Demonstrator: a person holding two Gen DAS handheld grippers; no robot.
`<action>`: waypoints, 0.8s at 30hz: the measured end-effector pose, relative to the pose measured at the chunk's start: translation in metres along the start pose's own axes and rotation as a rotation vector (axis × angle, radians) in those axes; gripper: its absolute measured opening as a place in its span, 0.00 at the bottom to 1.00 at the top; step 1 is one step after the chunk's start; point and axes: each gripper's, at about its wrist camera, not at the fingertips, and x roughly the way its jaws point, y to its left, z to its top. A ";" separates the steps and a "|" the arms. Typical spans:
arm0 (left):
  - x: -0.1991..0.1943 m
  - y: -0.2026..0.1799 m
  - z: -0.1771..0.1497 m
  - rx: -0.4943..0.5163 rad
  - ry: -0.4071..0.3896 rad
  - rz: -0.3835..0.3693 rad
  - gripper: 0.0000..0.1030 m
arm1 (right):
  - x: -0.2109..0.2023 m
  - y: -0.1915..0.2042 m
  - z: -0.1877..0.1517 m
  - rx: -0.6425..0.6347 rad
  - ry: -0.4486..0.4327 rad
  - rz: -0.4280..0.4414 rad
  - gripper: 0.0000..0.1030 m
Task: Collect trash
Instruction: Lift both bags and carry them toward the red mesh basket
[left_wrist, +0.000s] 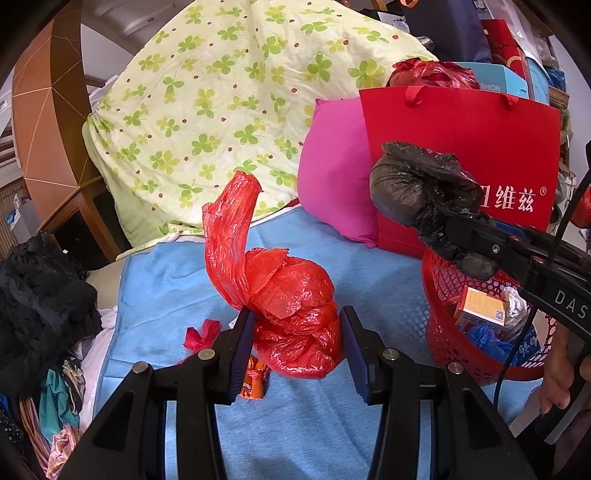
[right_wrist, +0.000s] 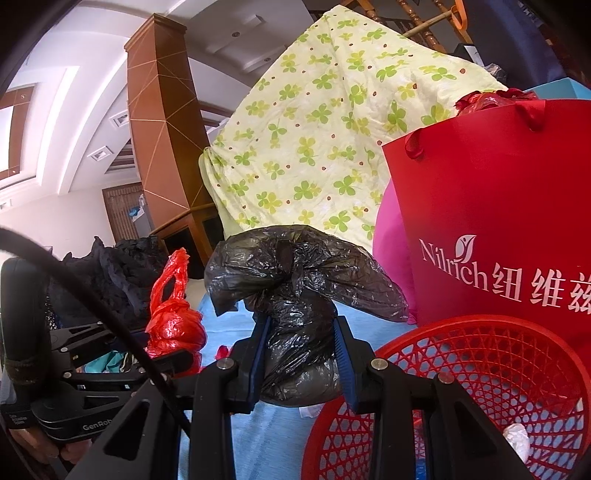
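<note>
The crumpled black plastic trash bag (right_wrist: 295, 314) is pinched tight in the right gripper (right_wrist: 301, 354). It hangs near the rim of the round red plastic mesh basket (right_wrist: 480, 369), which lies down and to the right. The knotted red plastic bag (left_wrist: 295, 321) sits on the blue towel (left_wrist: 295, 424) between the left gripper's (left_wrist: 297, 350) open fingers, tail up.

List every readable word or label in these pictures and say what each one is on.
"Nilrich 纽维兹": red paper bag.
"DAS", cut off: right gripper, seen from the left wrist.
"GenRob", cut off: left gripper, seen from the right wrist.
"SHION", partly hidden: blue box.
Orange box in the red basket: print too small.
</note>
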 end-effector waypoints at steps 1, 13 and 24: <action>0.000 -0.001 0.000 0.000 0.001 0.000 0.47 | 0.000 -0.001 0.000 0.000 0.000 -0.001 0.35; 0.001 -0.009 0.002 0.020 0.005 -0.010 0.48 | -0.004 -0.006 0.001 0.005 -0.009 -0.019 0.35; 0.003 -0.022 0.003 0.044 0.009 -0.025 0.48 | -0.013 -0.008 0.000 0.010 -0.025 -0.036 0.35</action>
